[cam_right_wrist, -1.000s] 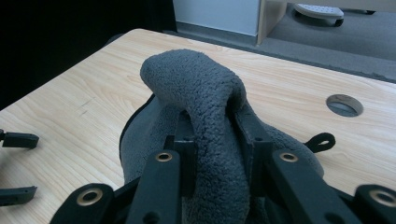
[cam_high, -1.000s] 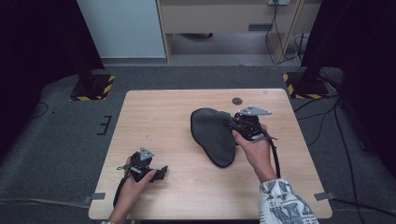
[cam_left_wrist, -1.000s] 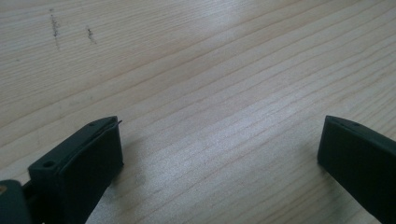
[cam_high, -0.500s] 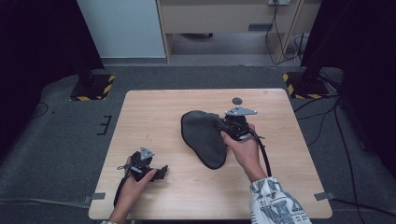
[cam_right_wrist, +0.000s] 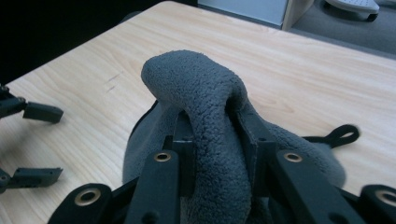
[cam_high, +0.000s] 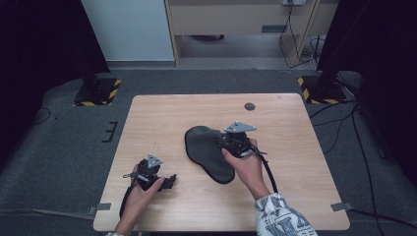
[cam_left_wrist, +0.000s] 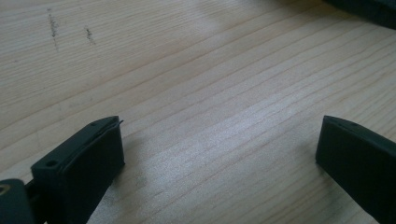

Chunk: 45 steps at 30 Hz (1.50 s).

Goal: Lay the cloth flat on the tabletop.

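— Right gripper view: what's the right tool (cam_right_wrist: 212, 140) doing?
— Clamped on a fold of the grey fleece cloth (cam_right_wrist: 205, 93), mid-desk (cam_high: 162, 118). The left tool (cam_left_wrist: 219, 149) rests open on bare wood.

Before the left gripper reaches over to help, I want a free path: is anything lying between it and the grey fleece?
Nothing visible: bare table lies between the open left gripper and the grey fleece, which the right gripper pinches.
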Motion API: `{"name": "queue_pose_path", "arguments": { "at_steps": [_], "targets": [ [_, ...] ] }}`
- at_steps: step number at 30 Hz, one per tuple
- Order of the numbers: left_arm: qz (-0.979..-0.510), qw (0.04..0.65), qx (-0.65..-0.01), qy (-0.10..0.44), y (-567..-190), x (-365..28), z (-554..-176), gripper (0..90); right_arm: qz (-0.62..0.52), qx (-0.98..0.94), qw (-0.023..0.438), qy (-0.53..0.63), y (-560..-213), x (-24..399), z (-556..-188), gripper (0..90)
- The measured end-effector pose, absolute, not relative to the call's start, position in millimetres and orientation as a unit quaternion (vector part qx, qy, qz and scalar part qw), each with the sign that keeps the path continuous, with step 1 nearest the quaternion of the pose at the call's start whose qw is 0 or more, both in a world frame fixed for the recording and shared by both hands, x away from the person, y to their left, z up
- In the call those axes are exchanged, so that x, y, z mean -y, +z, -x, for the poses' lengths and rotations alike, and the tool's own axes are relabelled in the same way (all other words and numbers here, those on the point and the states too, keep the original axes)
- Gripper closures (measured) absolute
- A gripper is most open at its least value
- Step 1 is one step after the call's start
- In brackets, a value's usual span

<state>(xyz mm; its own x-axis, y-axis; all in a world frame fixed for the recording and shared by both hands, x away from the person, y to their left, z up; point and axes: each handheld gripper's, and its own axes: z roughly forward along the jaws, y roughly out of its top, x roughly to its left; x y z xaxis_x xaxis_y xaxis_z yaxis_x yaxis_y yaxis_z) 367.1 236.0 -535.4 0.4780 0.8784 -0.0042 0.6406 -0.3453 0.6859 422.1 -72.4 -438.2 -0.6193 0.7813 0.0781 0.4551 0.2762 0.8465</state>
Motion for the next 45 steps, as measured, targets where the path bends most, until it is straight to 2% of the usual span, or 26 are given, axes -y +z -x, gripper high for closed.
{"name": "queue_pose_path", "arguments": {
  "at_steps": [20, 30, 34, 41, 45],
  "targets": [
    [-0.781, 0.35, -0.478, 0.195, -527, -248, -372, 8.5, -0.382, -0.799, 0.162, 0.435, -495, 52, -386, 67.7],
    [-0.771, 0.377, -0.475, 0.195, -522, -244, -383, 10.5, -0.379, -0.802, 0.158, 0.433, -507, 53, -381, 63.5],
    [-0.773, 0.377, -0.472, 0.195, -519, -242, -387, 10.6, -0.375, -0.801, 0.161, 0.437, -501, 54, -382, 55.4],
    [-0.774, 0.377, -0.469, 0.195, -516, -238, -391, 10.7, -0.38, -0.79, 0.187, 0.444, -483, 62, -381, 27.6],
    [-0.769, 0.386, -0.472, 0.192, -515, -238, -393, 11.1, -0.379, -0.79, 0.18, 0.448, -474, 69, -383, 17.6]
  ]
}}
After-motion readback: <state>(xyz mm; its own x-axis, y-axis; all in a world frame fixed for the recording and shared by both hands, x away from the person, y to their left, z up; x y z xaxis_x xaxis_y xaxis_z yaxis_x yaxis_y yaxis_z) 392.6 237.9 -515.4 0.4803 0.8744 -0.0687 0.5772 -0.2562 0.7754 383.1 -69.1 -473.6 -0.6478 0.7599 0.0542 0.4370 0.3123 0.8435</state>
